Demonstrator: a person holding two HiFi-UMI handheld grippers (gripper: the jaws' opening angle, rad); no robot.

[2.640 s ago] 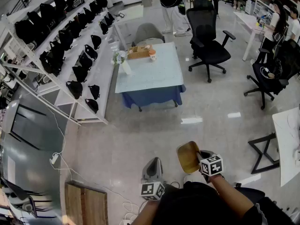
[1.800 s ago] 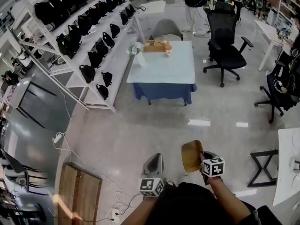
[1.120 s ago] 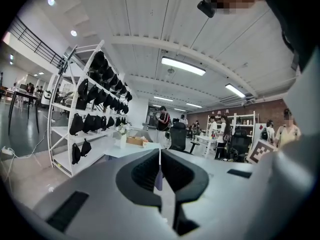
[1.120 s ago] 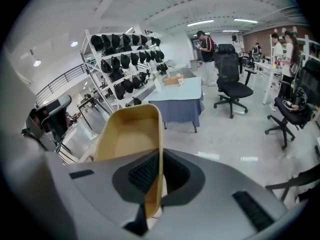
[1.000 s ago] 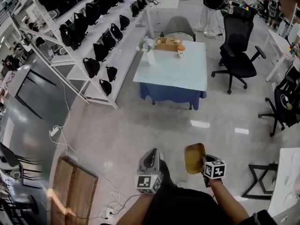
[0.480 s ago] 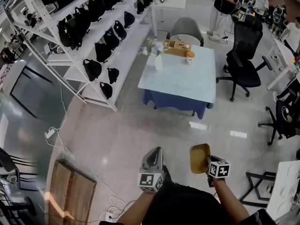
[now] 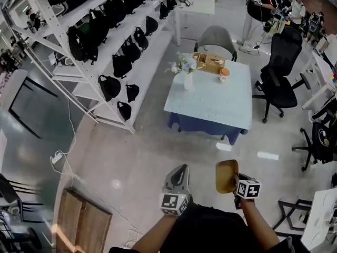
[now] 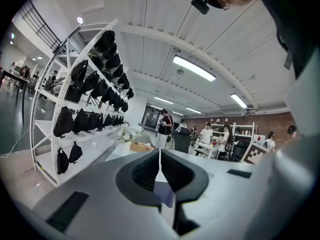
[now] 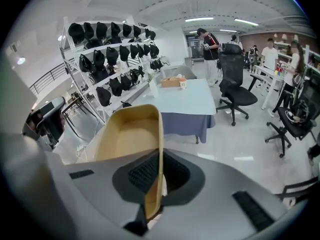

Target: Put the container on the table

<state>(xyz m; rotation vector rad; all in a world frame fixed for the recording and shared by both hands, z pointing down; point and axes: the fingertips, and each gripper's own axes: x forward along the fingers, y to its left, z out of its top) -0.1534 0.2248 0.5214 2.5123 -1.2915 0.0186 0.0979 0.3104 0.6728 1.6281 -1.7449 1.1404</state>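
Note:
My right gripper [image 7: 235, 180] is shut on the rim of a tan wooden container [image 7: 226, 176], a shallow empty tray [image 9: 131, 143] that sticks out ahead of the jaws in the right gripper view. My left gripper [image 7: 178, 176] is shut with nothing between its jaws [image 8: 160, 170]. Both are held low in front of the person over the floor. The table [image 7: 221, 105], with a pale blue top and dark blue skirt, stands ahead across the floor; the same table [image 9: 190, 101] lies beyond the container in the right gripper view.
On the table's far end stand a vase of flowers [image 7: 185, 70], a wooden box [image 7: 208, 62] and a cup [image 7: 224, 75]. White shelving with black bags [image 7: 105, 41] runs along the left. Black office chairs [image 7: 281, 80] stand right; people [image 7: 258, 7] stand behind.
The table has come nearer and lower in the head view as the person walks toward it. Both grippers keep their pose, the container still held in the right one.

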